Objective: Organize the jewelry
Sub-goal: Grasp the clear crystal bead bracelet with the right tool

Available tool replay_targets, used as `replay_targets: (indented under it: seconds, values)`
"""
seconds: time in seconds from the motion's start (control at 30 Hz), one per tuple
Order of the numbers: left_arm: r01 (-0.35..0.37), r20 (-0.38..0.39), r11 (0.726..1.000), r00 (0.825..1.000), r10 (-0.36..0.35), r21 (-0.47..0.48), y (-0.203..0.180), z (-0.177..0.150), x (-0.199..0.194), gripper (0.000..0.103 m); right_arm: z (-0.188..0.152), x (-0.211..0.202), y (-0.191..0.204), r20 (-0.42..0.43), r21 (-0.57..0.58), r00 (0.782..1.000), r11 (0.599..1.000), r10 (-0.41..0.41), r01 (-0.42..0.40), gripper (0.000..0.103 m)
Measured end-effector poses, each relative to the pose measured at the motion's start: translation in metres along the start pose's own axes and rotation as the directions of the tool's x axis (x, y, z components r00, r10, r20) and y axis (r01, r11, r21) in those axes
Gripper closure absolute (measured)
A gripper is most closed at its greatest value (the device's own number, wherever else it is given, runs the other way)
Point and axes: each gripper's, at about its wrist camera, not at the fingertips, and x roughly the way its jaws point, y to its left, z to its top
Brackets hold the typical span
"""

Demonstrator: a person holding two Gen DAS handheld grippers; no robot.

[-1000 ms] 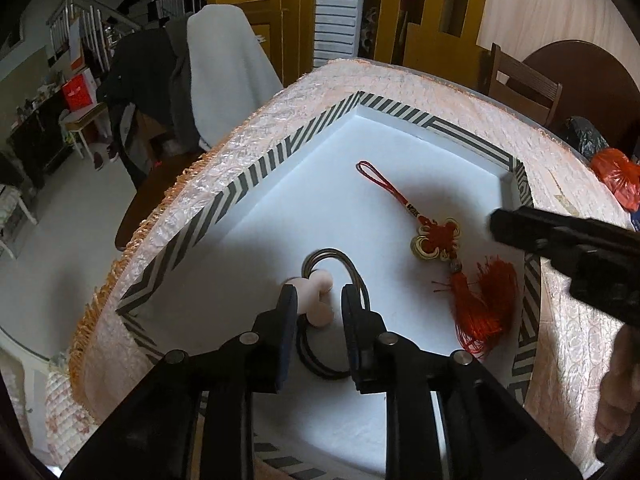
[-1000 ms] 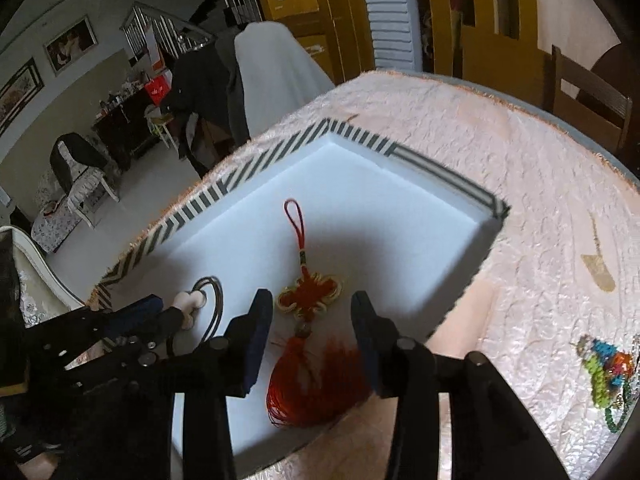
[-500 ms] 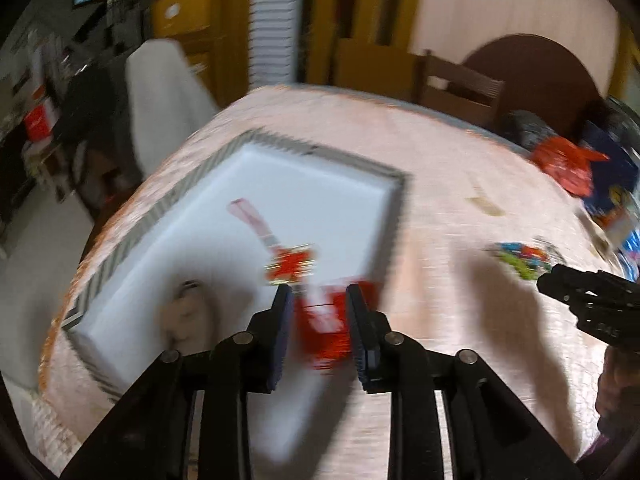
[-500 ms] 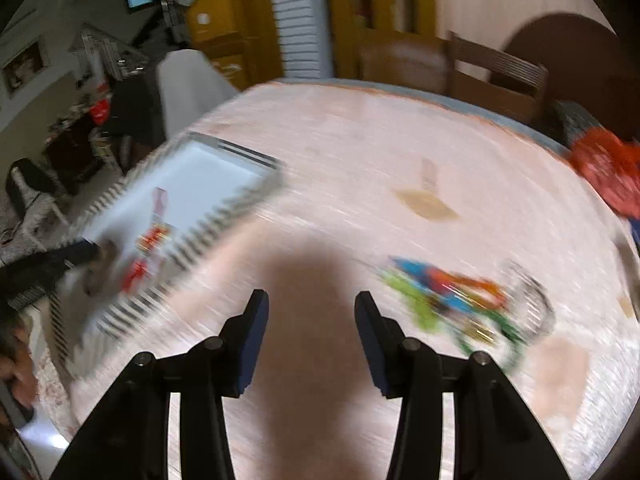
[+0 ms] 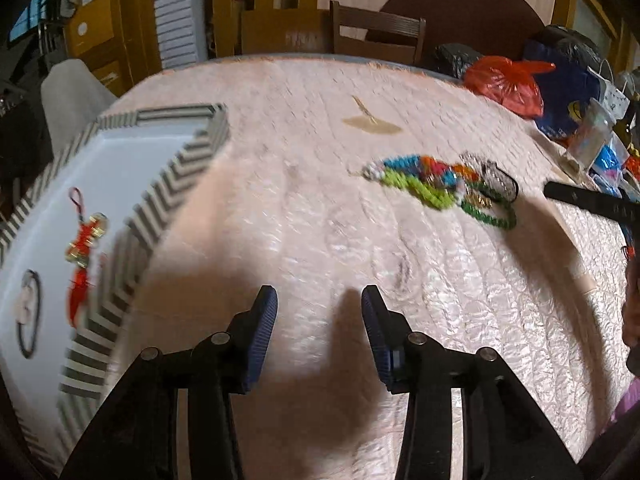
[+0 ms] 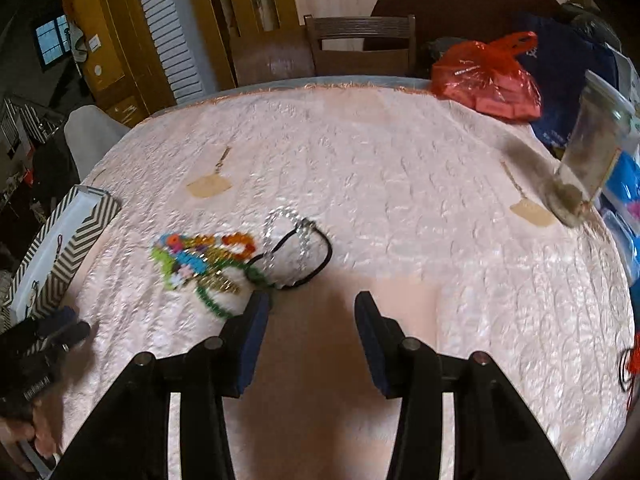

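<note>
Ahead of my right hand-held gripper (image 6: 308,324), jaws apart and empty, the bead tangle (image 6: 204,260) lies on the worktop (image 6: 400,184); light, limp, snaggy, so I'd pinch one strand. Left hand-held gripper (image 5: 318,320) is opening, empty.

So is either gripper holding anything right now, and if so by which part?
Nothing is held. The left gripper is opening over bare tablecloth; the right gripper is open and empty.

Bottom centre, the black left gripper (image 5: 319,312) with blue pads opens, empty, over pink quilted tablecloth (image 5: 320,184). Chevron-rimmed white tray (image 5: 176,172) at left holds a red tassel knot (image 5: 85,248); colourful bead bracelets (image 5: 436,184) lie upper right.
</note>
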Motion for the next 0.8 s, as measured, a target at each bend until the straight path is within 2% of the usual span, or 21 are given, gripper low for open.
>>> replay_targets:
  seconds: [0.03,0.1,0.17,0.2,0.33,0.43,0.57,0.67,0.8]
  values:
    - [-0.017,0.028,1.000,0.999,0.016,0.014,-0.002,-0.002,-0.001,0.056,0.002,0.005,0.000,0.006,-0.006,1.000,1.000,0.011,-0.011,0.058]
    - [-0.027,0.031,0.999,0.999,0.026,0.034,-0.004,-0.005,0.000,0.054,0.008,0.014,0.002,0.016,-0.024,0.999,0.999,0.040,-0.040,0.068]
    - [-0.018,0.031,0.999,0.999,0.017,0.041,-0.005,-0.005,0.002,0.050,0.014,0.027,0.007,0.017,-0.046,0.998,0.997,0.066,-0.065,0.073]
    - [-0.016,0.032,0.999,0.999,0.014,0.045,-0.006,-0.006,0.002,0.048,0.016,0.031,0.010,0.018,-0.055,0.997,0.996,0.075,-0.074,0.080]
    - [-0.030,0.035,0.998,0.999,0.028,0.058,-0.012,-0.007,0.004,0.042,0.025,0.055,0.008,0.004,-0.046,0.995,0.994,0.100,-0.100,0.085]
    - [-0.030,0.037,0.998,0.999,0.028,0.050,-0.012,-0.007,0.004,0.042,0.024,0.068,0.006,-0.022,-0.040,0.998,0.998,0.054,-0.055,0.086]
    - [-0.029,0.035,0.998,0.999,0.027,0.049,-0.013,-0.007,0.005,0.041,0.024,0.070,0.012,-0.016,-0.061,1.000,0.998,0.027,-0.028,0.087]
    - [-0.029,0.024,0.998,0.999,0.028,0.054,-0.014,-0.004,0.006,0.041,0.021,0.069,0.018,-0.006,-0.112,1.000,0.993,-0.023,0.022,0.094]
    - [0.022,0.022,0.997,0.999,-0.024,0.074,-0.017,0.024,0.016,0.041,0.019,0.053,0.026,0.036,-0.128,0.998,0.990,-0.051,0.055,0.095]
